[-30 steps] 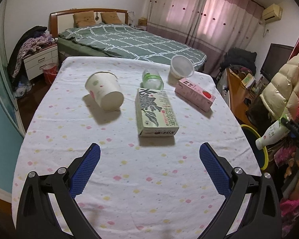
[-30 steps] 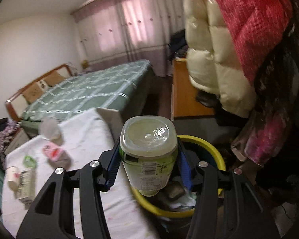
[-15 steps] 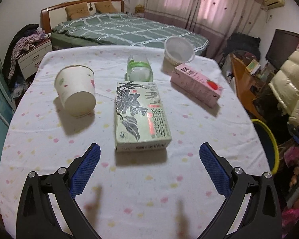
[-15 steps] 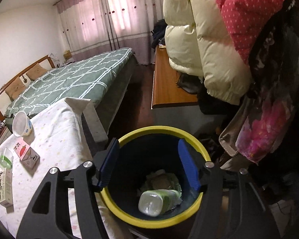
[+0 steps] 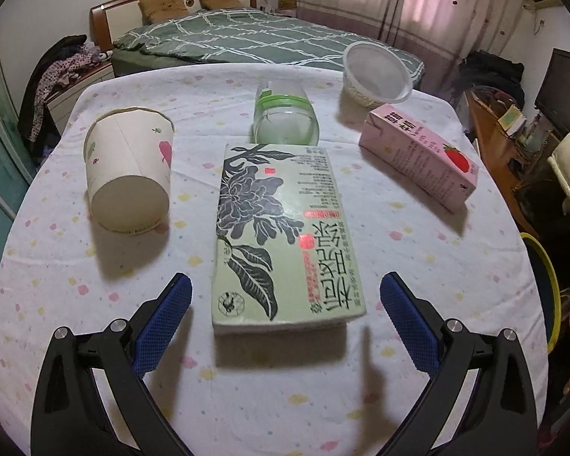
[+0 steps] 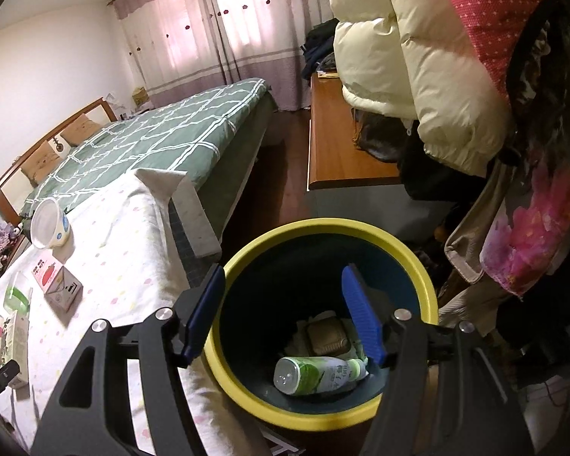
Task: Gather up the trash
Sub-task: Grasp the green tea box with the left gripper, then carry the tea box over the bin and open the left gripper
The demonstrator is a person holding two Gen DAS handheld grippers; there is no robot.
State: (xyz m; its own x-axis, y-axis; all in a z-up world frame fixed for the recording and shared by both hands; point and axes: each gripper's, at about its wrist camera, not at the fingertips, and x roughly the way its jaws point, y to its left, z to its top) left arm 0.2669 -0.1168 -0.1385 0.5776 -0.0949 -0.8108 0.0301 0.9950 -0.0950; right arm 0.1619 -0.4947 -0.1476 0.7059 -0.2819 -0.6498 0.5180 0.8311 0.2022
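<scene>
My right tongs (image 6: 283, 315) hang over yellow-rimmed blue round bin (image 6: 418, 277), jaws spread, nothing between. White plastic bottle with green label (image 6: 315, 374), clamped in them a second ago, now lies on its side at bin bottom, on crumpled waste. My left tongs (image 5: 285, 304) released, wide, empty; since earlier frame dropped closer to green flower-printed flat carton (image 5: 281, 235) on dotted white tablecloth (image 5: 247, 399), well apart from bin. Pads flank carton's near end, no contact.
</scene>
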